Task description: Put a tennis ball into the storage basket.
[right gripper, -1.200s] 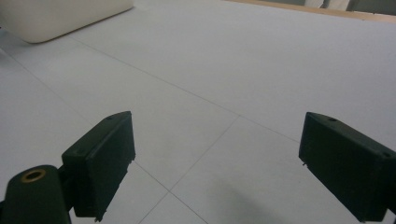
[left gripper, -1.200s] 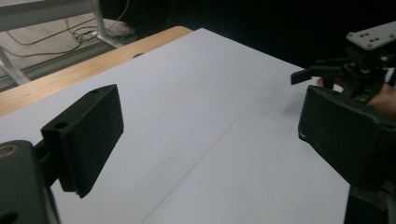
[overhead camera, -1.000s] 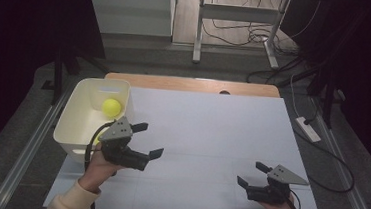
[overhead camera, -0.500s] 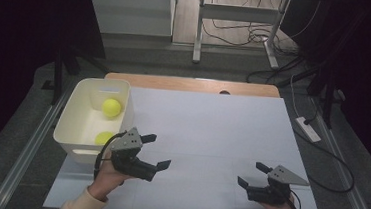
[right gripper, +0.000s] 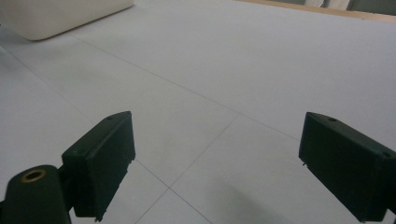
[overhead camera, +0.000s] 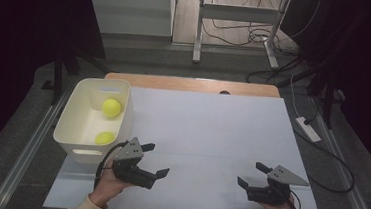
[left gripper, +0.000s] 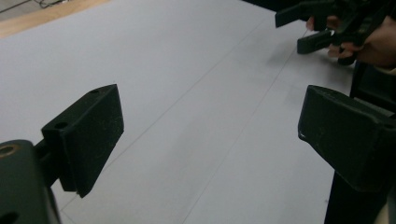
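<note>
The lower of the two yellow balls (overhead camera: 104, 138) sits partly hidden behind the near wall of the white bin (overhead camera: 71, 125), and the person's forearms are cut off at the bottom edge of the high view. Both balls lie inside the bin, the upper ball (overhead camera: 111, 107) toward its far side. The left claw (overhead camera: 155, 159) hangs over the white table (overhead camera: 206, 131) just beside the bin's near right corner, its jaws apart with nothing between them; the balls are behind it and to its left. The right claw (overhead camera: 252, 174) rests well apart from the bin near the table's near right corner, jaws also apart and empty. Count: two balls, one bin, two claws.
</note>
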Available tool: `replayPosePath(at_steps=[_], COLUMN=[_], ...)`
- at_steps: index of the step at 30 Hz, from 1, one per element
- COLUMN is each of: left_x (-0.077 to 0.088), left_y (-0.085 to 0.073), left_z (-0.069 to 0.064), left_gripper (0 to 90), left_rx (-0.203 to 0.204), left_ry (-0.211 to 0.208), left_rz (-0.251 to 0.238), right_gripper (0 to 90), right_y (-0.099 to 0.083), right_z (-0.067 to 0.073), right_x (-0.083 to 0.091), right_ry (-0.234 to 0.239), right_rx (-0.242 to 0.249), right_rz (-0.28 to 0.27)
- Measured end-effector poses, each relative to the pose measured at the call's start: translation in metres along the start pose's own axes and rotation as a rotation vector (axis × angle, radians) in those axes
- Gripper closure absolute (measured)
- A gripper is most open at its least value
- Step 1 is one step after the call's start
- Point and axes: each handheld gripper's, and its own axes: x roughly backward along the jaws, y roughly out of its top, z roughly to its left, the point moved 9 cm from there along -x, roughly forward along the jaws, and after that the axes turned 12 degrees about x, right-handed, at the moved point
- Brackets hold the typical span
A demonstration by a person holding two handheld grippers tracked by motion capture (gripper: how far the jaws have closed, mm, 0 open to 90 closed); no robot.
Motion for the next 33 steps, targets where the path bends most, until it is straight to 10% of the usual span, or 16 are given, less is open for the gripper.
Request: replayPosePath(at_steps=[33], left_x=[0.001], left_y=[-0.059], left_z=[0.031], left_gripper=[8.4], left_rx=[0.005], left_ry=[0.084], left_rz=[0.025], right_gripper=[10.5], right_y=[-0.004], right_z=[0.004], right_x=[0.006], right_ry=[0.025], right_rx=[0.005], right_rz=[0.003])
